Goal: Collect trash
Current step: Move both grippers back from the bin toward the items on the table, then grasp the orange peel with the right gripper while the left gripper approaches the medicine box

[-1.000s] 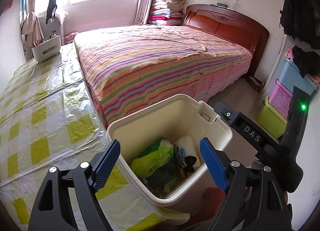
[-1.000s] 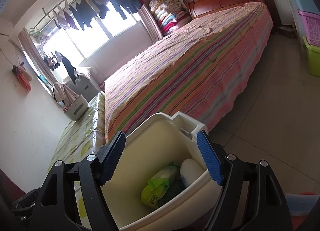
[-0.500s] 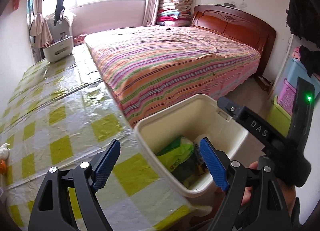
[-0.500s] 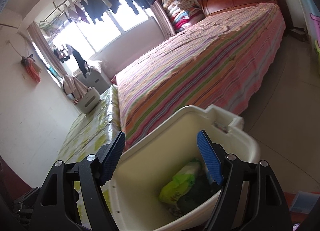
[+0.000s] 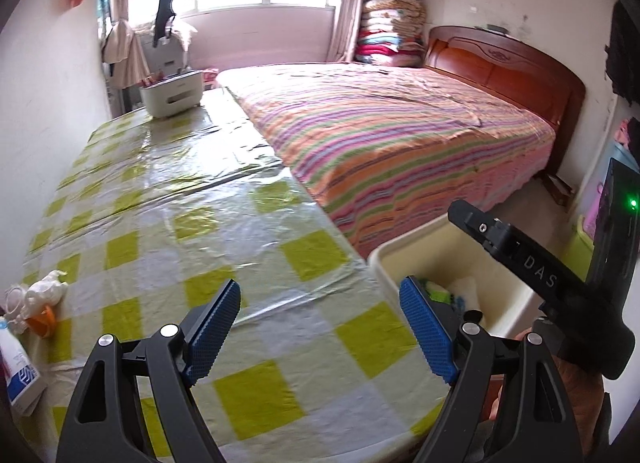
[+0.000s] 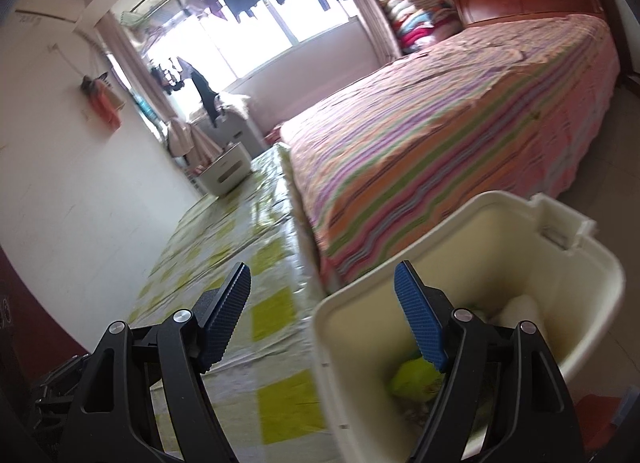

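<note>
A cream trash bin (image 5: 386,263) (image 6: 520,239) stands at the table's right end and holds a green wrapper (image 6: 414,377) and white rubbish (image 6: 520,309). My left gripper (image 5: 320,327) is open above the checked tablecloth (image 5: 168,223), nothing between its blue pads. My right gripper (image 6: 322,317) is open too, straddling the bin's left rim, empty. On the table's left edge lie crumpled white tissue (image 5: 42,295), an orange scrap (image 5: 42,321) and a white-and-blue packet (image 5: 18,375). The right gripper's black body (image 5: 532,263) shows over the bin in the left wrist view.
A bed with a striped cover (image 5: 400,135) (image 6: 460,123) runs along the table's far side. A white box (image 5: 172,97) (image 6: 224,171) sits at the table's far end by the window. Coloured storage crates (image 5: 588,223) stand by the right wall.
Both grippers have swung left, away from over the bin toward the table. The bin has slid to the right in both views, and the rubbish at the table's left edge has come into sight.
</note>
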`<state>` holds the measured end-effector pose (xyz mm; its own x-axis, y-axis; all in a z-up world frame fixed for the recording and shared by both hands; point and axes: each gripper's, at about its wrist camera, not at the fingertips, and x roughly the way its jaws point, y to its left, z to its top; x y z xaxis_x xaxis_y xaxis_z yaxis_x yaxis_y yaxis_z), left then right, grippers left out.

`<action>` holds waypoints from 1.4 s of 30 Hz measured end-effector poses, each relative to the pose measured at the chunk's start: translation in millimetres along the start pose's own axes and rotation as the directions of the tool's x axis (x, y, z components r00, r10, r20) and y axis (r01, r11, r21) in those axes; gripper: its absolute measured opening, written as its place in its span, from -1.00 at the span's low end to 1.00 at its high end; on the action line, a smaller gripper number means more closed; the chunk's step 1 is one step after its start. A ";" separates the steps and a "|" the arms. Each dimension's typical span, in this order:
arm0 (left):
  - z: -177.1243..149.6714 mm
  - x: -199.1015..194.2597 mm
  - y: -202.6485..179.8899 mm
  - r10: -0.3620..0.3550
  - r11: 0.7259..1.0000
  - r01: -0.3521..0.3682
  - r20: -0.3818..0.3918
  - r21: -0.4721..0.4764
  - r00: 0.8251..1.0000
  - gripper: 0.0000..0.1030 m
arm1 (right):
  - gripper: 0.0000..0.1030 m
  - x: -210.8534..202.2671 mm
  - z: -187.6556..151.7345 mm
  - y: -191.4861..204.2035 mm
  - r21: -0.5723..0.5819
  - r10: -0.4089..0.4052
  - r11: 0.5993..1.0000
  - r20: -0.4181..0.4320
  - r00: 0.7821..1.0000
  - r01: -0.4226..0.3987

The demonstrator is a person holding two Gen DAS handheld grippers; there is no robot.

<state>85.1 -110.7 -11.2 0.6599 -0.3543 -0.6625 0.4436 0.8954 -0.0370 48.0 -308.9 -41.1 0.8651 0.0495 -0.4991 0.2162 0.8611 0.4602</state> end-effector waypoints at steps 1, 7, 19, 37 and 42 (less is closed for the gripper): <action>0.0 -1.2 3.3 0.004 1.000 -0.004 0.001 -0.003 1.000 0.54 | 0.43 2.1 -1.2 5.2 -0.006 0.008 1.000 -0.006 1.000 -0.008; -1.5 -11.5 25.7 0.048 0.999 -0.048 0.011 -0.017 0.999 0.54 | 0.44 11.1 -10.5 30.4 -0.036 0.057 0.998 -0.041 0.998 -0.059; -13.9 -25.1 82.7 0.164 0.984 -0.164 -0.009 -0.077 0.986 0.54 | 0.46 25.6 -23.7 74.7 -0.071 0.160 0.983 -0.102 0.982 -0.168; -36.6 -46.1 159.1 0.308 0.932 -0.313 -0.056 -0.185 0.950 0.54 | 0.46 59.3 -51.0 125.6 -0.118 0.264 0.947 -0.235 0.935 -0.297; -45.6 -64.3 187.2 0.348 0.904 -0.352 -0.059 -0.242 0.935 0.54 | 0.46 64.1 -59.5 140.5 -0.137 0.288 0.933 -0.273 0.918 -0.333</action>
<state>98.1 92.0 -9.6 0.7360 -0.0035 -0.6770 0.0220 0.9996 0.0188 106.9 -154.7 -52.1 0.7328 0.4313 -0.5262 -0.1486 0.8562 0.4948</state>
